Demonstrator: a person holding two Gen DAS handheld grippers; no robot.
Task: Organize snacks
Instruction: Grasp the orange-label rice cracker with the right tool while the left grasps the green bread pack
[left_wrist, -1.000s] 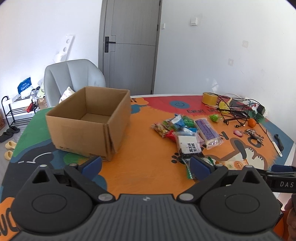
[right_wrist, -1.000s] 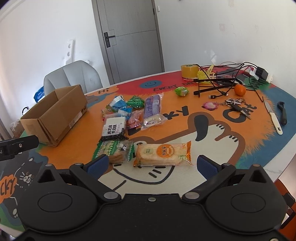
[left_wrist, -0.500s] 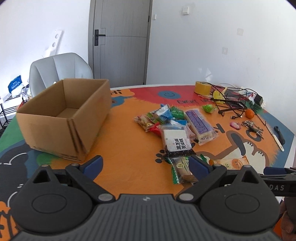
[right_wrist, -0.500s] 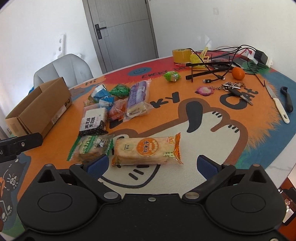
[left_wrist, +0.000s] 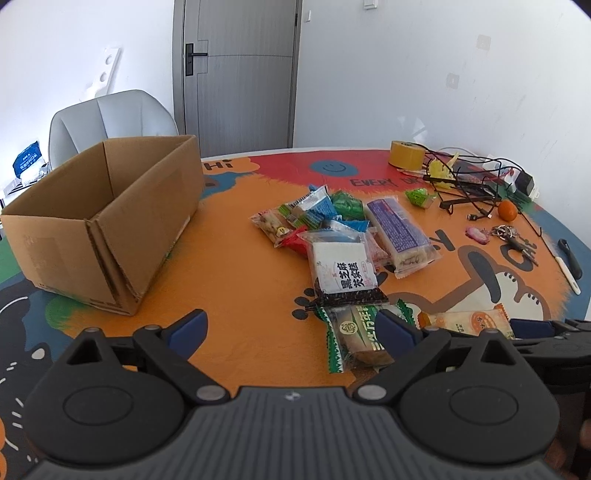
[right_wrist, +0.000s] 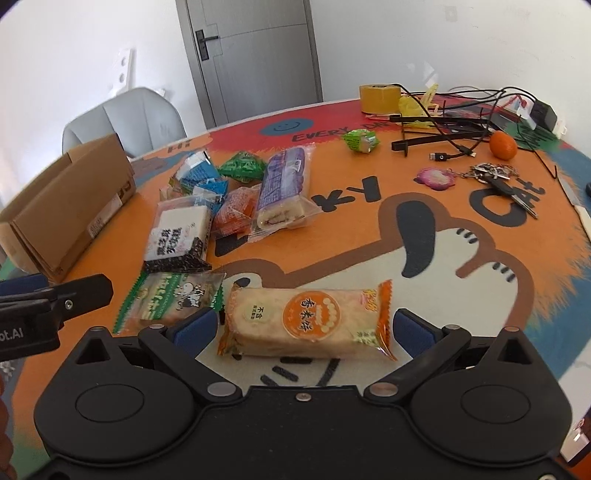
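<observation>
An open, empty cardboard box (left_wrist: 107, 218) stands at the table's left; it also shows in the right wrist view (right_wrist: 70, 199). Several snack packets lie in a pile (left_wrist: 343, 236) on the orange mat. My right gripper (right_wrist: 301, 326) is open, its fingers either side of an orange rice-cracker packet (right_wrist: 306, 321). A green-edged packet (right_wrist: 173, 299) lies to its left. My left gripper (left_wrist: 291, 328) is open and empty, low over the mat, its right finger over that green packet (left_wrist: 354, 336). A black-and-white packet (left_wrist: 343, 273) lies just beyond.
A tape roll (right_wrist: 380, 98), cables (right_wrist: 454, 122), an orange (right_wrist: 503, 144), keys (right_wrist: 495, 177) and a knife (left_wrist: 567, 269) lie at the table's right. A grey chair (left_wrist: 110, 122) stands behind the box. A door (left_wrist: 236, 74) is beyond.
Both grippers have moved forward and lower toward the snacks. The right gripper now straddles the orange packet. The left gripper has shifted right, nearer the green packet.
</observation>
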